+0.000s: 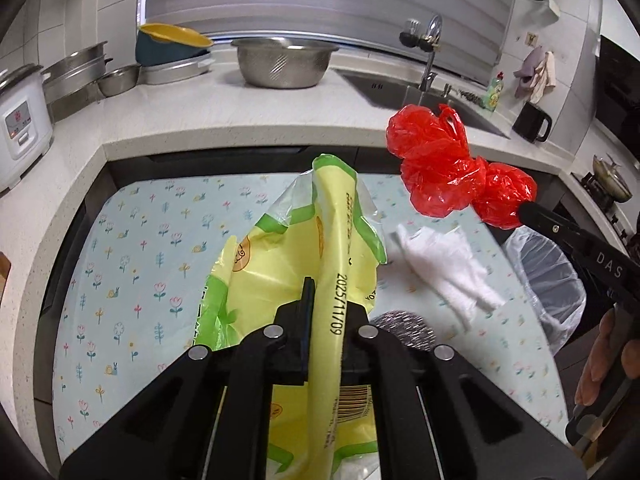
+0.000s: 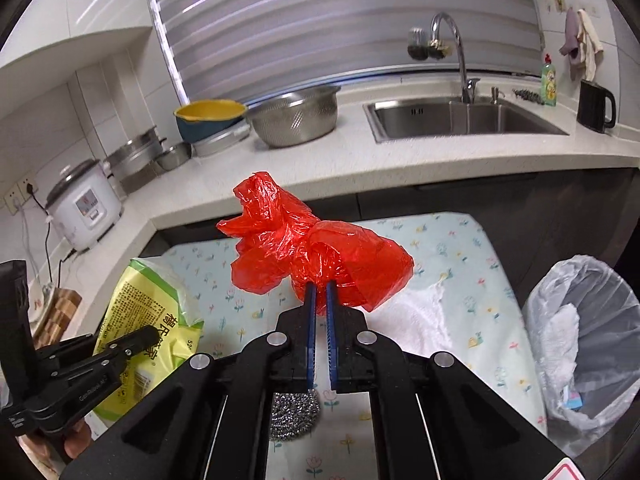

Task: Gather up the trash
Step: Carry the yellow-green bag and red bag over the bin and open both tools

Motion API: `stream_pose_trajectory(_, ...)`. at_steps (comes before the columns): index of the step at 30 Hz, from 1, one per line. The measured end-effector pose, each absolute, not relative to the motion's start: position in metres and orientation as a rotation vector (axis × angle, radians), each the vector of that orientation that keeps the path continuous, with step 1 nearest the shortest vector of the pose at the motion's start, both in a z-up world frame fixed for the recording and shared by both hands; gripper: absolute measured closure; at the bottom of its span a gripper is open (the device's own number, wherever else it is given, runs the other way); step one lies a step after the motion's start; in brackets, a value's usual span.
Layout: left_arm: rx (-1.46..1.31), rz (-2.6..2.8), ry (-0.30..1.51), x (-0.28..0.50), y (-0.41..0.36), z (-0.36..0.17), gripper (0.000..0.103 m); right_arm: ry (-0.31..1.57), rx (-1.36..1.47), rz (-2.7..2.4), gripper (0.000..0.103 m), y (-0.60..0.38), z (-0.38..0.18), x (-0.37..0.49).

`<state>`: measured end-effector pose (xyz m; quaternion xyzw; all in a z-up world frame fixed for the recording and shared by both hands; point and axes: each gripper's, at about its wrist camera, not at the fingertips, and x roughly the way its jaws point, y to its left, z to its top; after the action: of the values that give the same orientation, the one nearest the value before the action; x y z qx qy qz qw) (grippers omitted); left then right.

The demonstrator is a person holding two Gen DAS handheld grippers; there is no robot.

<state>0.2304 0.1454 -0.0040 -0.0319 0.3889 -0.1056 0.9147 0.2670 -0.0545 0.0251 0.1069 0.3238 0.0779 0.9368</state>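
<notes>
L gripper point(image 1: 326, 300) pinching yellow-green wrapper point(image 1: 280, 264); R gripper point(image 2: 321, 292) clamped on red bag point(image 2: 320, 248), both above table point(image 2: 460, 248); bin point(image 2: 584, 344) off right edge.

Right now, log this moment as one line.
left gripper: yellow wrapper | right gripper: red bag | bin: not reached

Steel colander point(image 2: 294, 120) beside sink point(image 2: 460, 118)

- Left tool point(image 1: 326, 300): matte black linkage arms, round silver pivot screws.
- Right tool point(image 2: 321, 292): same black frame, blue finger pads point(image 2: 310, 320).
- Bare skin on the hand point(image 1: 600, 364).
</notes>
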Motion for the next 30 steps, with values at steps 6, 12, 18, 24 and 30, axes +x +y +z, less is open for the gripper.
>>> stream_pose_trajectory(6,-0.066,-0.271,0.771,0.225,0.110,0.020,0.097,0.617,0.231,0.108,0.098,-0.091,0.047,0.245)
stream_pose_trajectory(12,-0.067,-0.348,0.756,0.218,0.063,0.039,0.097,0.579,0.250,0.037,0.098,-0.138,0.062,0.216)
stream_pose_trajectory(18,-0.037,-0.431,0.748,0.207,0.007,0.051,0.097,0.553,0.284,-0.043,0.098,-0.192,0.068,0.184)
stream_pose_trajectory(24,0.001,-0.516,0.751,0.197,-0.054,0.054,0.097,0.541,0.308,-0.119,0.098,-0.238,0.067,0.155)
stream_pose_trajectory(30,0.033,-0.595,0.768,0.191,-0.114,0.048,0.097,0.537,0.332,-0.194,0.098,-0.281,0.060,0.126)
